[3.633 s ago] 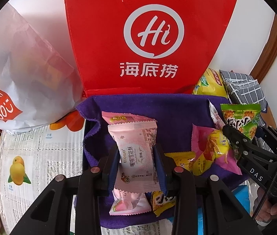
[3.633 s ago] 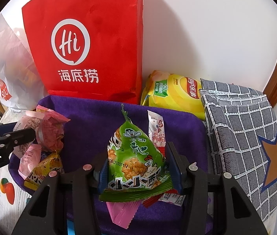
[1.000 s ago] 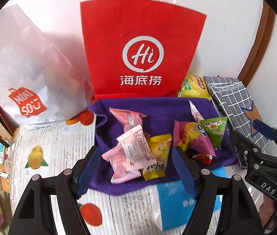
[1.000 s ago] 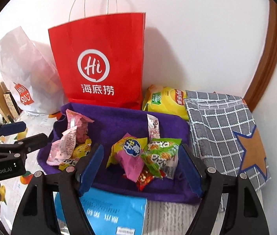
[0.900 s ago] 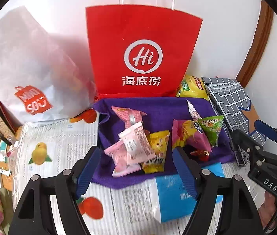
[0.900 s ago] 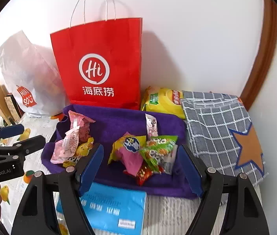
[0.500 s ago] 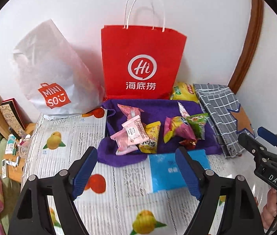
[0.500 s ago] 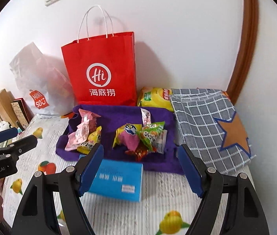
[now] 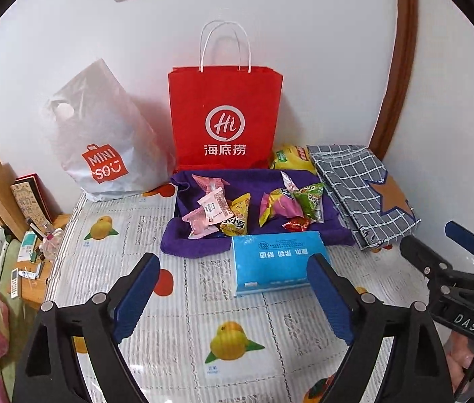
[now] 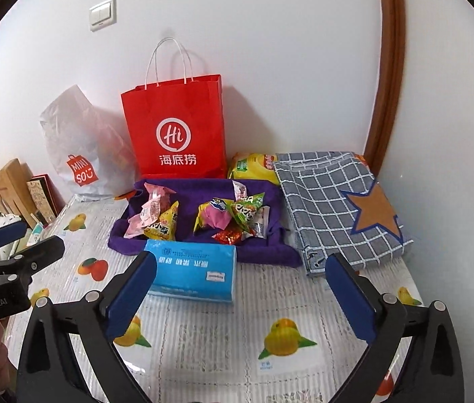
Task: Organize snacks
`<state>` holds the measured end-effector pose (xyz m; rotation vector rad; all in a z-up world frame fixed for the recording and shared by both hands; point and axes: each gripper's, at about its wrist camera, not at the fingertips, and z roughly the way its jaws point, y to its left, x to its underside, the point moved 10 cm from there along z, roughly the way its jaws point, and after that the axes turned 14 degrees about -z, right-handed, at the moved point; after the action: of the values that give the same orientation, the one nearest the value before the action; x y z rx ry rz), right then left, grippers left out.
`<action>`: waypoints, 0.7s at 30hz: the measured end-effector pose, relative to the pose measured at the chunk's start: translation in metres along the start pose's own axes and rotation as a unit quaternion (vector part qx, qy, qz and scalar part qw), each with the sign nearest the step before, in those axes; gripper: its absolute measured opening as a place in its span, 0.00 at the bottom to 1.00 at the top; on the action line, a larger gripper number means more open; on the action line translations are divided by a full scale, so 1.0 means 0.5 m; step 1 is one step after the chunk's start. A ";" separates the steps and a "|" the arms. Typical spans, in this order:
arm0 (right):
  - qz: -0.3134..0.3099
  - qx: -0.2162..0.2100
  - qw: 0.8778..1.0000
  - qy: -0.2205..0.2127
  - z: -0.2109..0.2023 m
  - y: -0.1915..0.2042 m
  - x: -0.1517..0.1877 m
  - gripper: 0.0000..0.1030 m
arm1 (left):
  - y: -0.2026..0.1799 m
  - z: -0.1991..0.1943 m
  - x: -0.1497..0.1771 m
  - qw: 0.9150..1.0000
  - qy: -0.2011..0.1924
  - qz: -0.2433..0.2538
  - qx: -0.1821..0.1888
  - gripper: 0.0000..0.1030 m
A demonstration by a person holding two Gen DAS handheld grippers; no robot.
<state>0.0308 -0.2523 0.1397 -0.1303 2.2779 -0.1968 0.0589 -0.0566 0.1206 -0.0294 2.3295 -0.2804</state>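
Now both tools hang well back from the work, with nothing in either. The left gripper (image 9: 233, 288) has its blue-padded jaws spread wide over the fruit-printed table cover (image 9: 176, 329); they have just been opening, and only bare cover and the near edge of a blue tissue pack (image 9: 275, 258) show between them. The right gripper (image 10: 240, 288) is likewise spread, just widened, empty.

Ahead of both, beyond the tissue pack, lies the purple cloth tray (image 9: 200, 247) with raised edges, and the snacks sit on it in two heaps. The pink-and-yellow wrapped snacks (image 9: 218, 210) lie ahead and slightly left of the left gripper; the green, magenta and red packets (image 9: 292, 206) lie ahead and right of it, straight ahead of the right gripper. Such grouping looks deliberate, each tool serving the heap nearest it, and the tray's rim keeps the light packets from sliding off.

Behind the tray a red paper carrier bag (image 9: 225, 119) stands upright against the wall, a white plastic shopping bag (image 9: 102, 141) to its left. A yellow crisp bag (image 10: 253, 166) lies off the tray beside a grey checked cloth (image 10: 331, 201), so the sorting may be unfinished.
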 end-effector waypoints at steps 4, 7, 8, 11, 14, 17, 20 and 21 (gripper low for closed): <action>-0.005 0.004 1.000 0.002 -0.017 0.005 0.019 0.97 | -0.001 -0.024 0.019 1.000 -0.010 -0.005 0.002 0.87; -0.004 0.001 1.000 0.002 -0.027 0.007 0.031 0.97 | 0.000 -0.037 0.036 1.000 -0.011 -0.012 0.000 0.88; -0.003 0.002 1.000 0.002 -0.031 0.006 0.035 0.97 | 0.000 -0.040 0.041 1.000 -0.011 -0.012 0.001 0.88; -0.004 0.002 1.000 -0.004 -0.047 0.007 0.046 0.97 | 0.001 -0.057 0.056 1.000 -0.018 -0.012 -0.002 0.88; -0.009 0.008 1.000 -0.006 -0.064 0.008 0.059 0.97 | 0.003 -0.073 0.070 1.000 -0.021 -0.017 -0.002 0.88; -0.006 0.005 1.000 -0.007 -0.078 0.009 0.073 0.97 | 0.004 -0.087 0.081 1.000 -0.025 -0.017 -0.003 0.88; -0.006 0.007 1.000 -0.009 -0.092 0.010 0.085 0.97 | 0.001 -0.098 0.090 1.000 -0.028 -0.014 -0.005 0.88; -0.007 0.008 1.000 -0.010 -0.095 0.010 0.088 0.97 | 0.000 -0.101 0.092 0.999 -0.029 -0.013 -0.005 0.88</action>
<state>-0.0338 -0.2499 0.1369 -0.1406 2.2564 -0.2199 -0.0092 -0.0516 0.1223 -0.0725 2.2742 -0.2765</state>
